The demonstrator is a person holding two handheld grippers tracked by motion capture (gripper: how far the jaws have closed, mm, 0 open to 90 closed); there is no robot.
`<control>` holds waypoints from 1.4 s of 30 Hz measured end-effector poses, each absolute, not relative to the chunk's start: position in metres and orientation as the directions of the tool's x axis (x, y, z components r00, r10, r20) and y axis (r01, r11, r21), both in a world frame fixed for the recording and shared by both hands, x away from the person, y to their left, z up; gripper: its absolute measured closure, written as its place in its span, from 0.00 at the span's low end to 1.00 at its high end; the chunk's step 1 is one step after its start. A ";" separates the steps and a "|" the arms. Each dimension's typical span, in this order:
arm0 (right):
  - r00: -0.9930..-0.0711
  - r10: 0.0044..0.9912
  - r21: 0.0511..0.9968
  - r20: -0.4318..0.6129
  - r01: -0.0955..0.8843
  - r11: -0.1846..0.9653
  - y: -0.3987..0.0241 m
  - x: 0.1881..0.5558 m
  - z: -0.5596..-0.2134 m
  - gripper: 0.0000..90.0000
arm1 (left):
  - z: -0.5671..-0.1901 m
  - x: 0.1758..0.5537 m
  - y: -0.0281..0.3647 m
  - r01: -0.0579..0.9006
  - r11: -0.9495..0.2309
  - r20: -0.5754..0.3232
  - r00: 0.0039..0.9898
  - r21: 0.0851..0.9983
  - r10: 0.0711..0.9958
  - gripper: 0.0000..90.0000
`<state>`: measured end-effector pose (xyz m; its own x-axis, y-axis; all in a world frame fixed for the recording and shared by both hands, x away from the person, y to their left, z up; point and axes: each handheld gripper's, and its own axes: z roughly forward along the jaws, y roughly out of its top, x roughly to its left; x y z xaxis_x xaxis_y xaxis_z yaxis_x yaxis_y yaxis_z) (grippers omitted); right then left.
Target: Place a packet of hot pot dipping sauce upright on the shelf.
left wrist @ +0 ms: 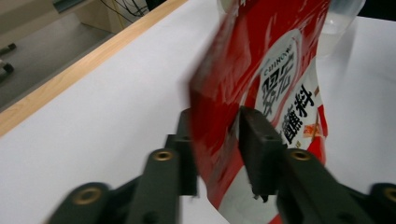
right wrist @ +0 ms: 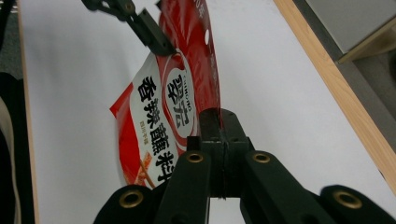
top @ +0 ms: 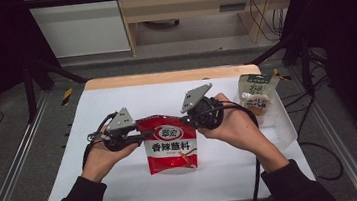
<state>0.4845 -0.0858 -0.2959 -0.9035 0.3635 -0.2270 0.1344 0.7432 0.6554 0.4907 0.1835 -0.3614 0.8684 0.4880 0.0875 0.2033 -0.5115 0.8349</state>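
Over the white table [top: 95, 139], both grippers, left gripper [top: 132, 135] and right gripper [top: 192, 118], seemingly clamp the red pouch [top: 171, 149].

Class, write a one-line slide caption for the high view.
Two hand-held claws, left claw and right claw, pinch a red seasoning pouch by its top corners above the white table.

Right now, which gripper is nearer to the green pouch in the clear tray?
Right. The right gripper, gripping the red packet, is beside the green pouch; the left gripper is beyond the packet.
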 end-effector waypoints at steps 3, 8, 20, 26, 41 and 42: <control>-0.900 0.377 0.659 -0.217 0.149 0.737 -0.090 0.484 -0.296 1.00 | -0.358 0.486 0.181 0.202 -0.500 0.064 0.883 0.842 0.464 0.95; -0.904 0.377 0.658 -0.203 0.159 0.736 -0.100 0.482 -0.295 1.00 | -0.352 0.479 0.175 0.172 -0.507 0.079 0.896 0.845 0.436 0.99; -0.928 0.320 0.587 -0.193 0.152 0.795 -0.100 0.485 -0.298 0.76 | -0.342 0.470 0.168 0.090 -0.557 0.157 0.911 0.826 0.380 1.00; -0.935 0.309 0.561 -0.173 0.164 0.811 -0.099 0.494 -0.305 0.76 | -0.339 0.468 0.168 0.066 -0.553 0.172 0.914 0.831 0.367 1.00; -0.935 0.297 0.532 -0.192 0.155 0.833 -0.088 0.493 -0.302 1.00 | -0.336 0.470 0.173 0.094 -0.523 0.141 0.909 0.847 0.391 0.99; -0.934 0.296 0.533 -0.199 0.150 0.833 -0.088 0.494 -0.300 1.00 | -0.336 0.470 0.174 0.098 -0.515 0.135 0.908 0.852 0.396 0.99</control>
<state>0.4939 -0.0877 -0.2999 -0.9341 0.2963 -0.1991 0.1504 0.8325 0.5332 0.4703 0.1740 -0.3363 0.9085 0.3956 0.1347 0.0980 -0.5149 0.8516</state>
